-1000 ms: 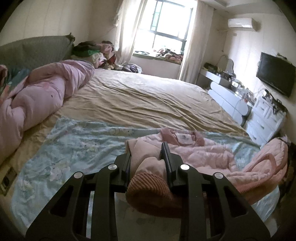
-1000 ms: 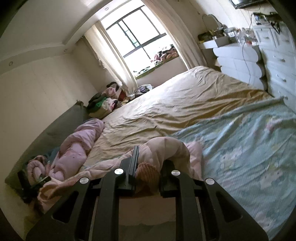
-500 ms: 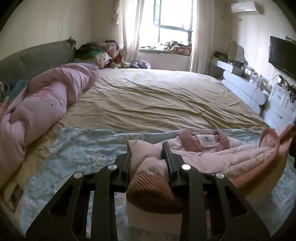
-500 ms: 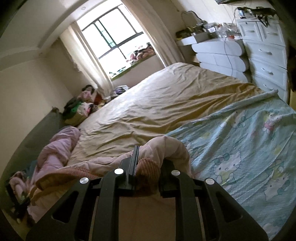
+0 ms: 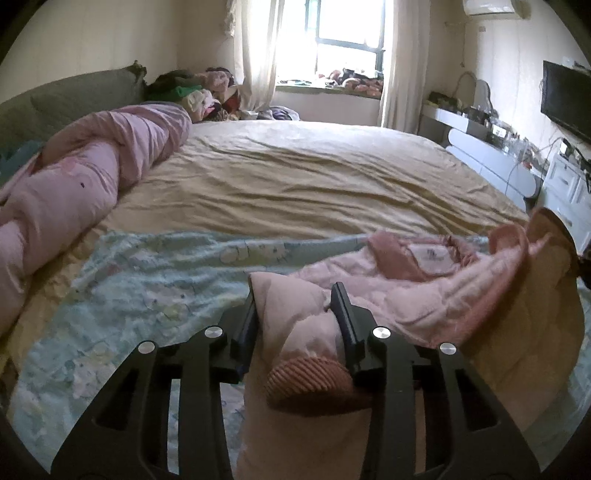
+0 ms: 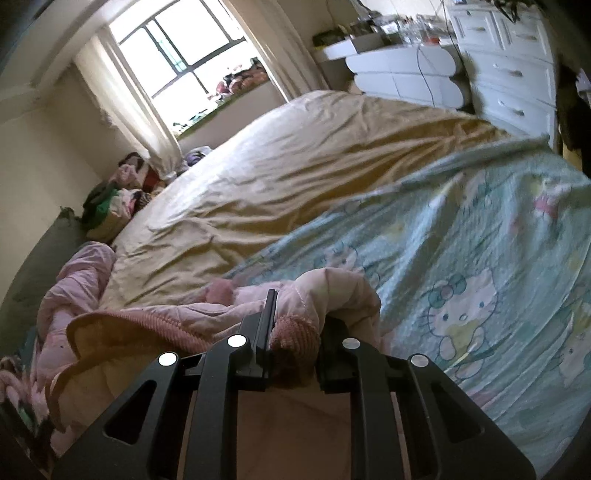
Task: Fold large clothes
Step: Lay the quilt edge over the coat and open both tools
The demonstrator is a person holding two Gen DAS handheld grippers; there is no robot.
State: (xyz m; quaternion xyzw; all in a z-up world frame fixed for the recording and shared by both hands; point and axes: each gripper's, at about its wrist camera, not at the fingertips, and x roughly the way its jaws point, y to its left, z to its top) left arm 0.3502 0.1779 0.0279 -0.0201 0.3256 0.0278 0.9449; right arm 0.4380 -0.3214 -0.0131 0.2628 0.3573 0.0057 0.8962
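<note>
Basically both grippers have a sleeve each of the pink quilted jacket (image 5: pixel 424 295), which lies on the near part of the bed over the light-blue cartoon-print sheet (image 5: pixel 147 280). L gripper (image 5: pixel 297 299): jaws have just been opening, sleeve (image 5: pixel 295 314) w/ ribbed cuff (image 5: pixel 310 384) sits between them; gap shows beside the left pad, right pad touches fabric, so grip looks loosened, not a firm pinch. R gripper (image 6: pixel 295 321): jaws pressed close, pinching the other sleeve (image 6: pixel 332 291) at its ribbed cuff (image 6: pixel 293 332); puffy fabric bulges over the right finger. Jacket body spreads between the two, collar w/ white label (image 5: pixel 430 254) facing up toward the far side, hem edge w/ ribbed trim curled up at right in the left wrist view. Cream lining shows under both grippers. Beyond the sheet: tan bedspread (image 5: pixel 314 173), wrinkled. Pink duvet (image 5: pixel 85 184) rolled along the bed's left side, next to grey headboard (image 5: pixel 66 99). Clothes pile (image 5: pixel 199 96) near the window (image 5: pixel 347 33). White dresser (image 6: pixel 517 66) and TV (image 5: pixel 567 99) by the right wall. Right wrist view partly motion-blurred.
</note>
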